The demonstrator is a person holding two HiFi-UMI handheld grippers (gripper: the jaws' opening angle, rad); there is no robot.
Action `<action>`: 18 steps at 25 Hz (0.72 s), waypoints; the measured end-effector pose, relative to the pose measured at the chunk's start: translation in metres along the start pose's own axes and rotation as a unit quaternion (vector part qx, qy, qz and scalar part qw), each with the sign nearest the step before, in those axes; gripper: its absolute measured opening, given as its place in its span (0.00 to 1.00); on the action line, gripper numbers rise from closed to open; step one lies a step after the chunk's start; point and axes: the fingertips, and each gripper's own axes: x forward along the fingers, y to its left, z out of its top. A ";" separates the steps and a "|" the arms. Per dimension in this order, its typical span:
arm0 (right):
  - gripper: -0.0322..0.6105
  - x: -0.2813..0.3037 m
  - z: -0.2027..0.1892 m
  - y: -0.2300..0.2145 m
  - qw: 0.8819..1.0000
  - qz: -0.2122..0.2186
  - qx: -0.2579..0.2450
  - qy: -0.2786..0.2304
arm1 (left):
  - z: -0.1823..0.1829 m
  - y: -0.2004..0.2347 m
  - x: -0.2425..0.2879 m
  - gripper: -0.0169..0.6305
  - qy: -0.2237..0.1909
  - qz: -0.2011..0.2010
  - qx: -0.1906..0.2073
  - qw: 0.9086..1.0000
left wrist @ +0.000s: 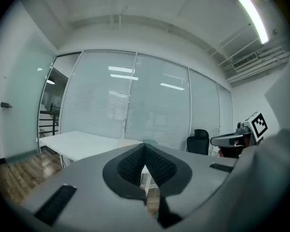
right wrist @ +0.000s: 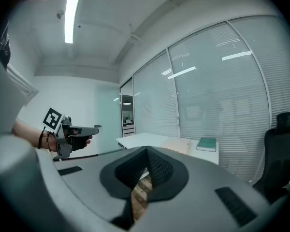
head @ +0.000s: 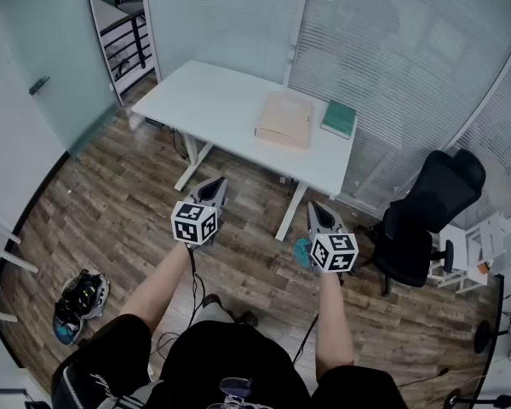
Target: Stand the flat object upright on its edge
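Note:
A green book (head: 339,118) lies flat on the white table (head: 204,100) near its right end; the right gripper view shows the book (right wrist: 206,144) too. A flat tan box (head: 284,119) lies beside it on the left. My left gripper (head: 215,185) and right gripper (head: 317,209) hang in the air over the floor, well short of the table, both shut and empty. In the left gripper view its jaws (left wrist: 144,147) meet with nothing between them; the right gripper's jaws (right wrist: 146,151) stand the same way.
A black office chair (head: 426,216) stands right of the table. Shoes (head: 78,303) lie on the wood floor at the left. A white rack (head: 473,250) is at the far right. Glass walls with blinds run behind the table.

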 end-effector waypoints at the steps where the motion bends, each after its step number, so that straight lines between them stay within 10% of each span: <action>1: 0.08 0.000 0.000 0.000 1.000 0.001 0.000 0.000 | 0.000 0.000 0.000 0.06 0.000 0.001 -0.001 1.000; 18: 0.08 0.013 0.001 -0.010 1.000 0.007 0.005 0.004 | -0.005 0.001 0.016 0.06 0.008 0.002 -0.010 1.000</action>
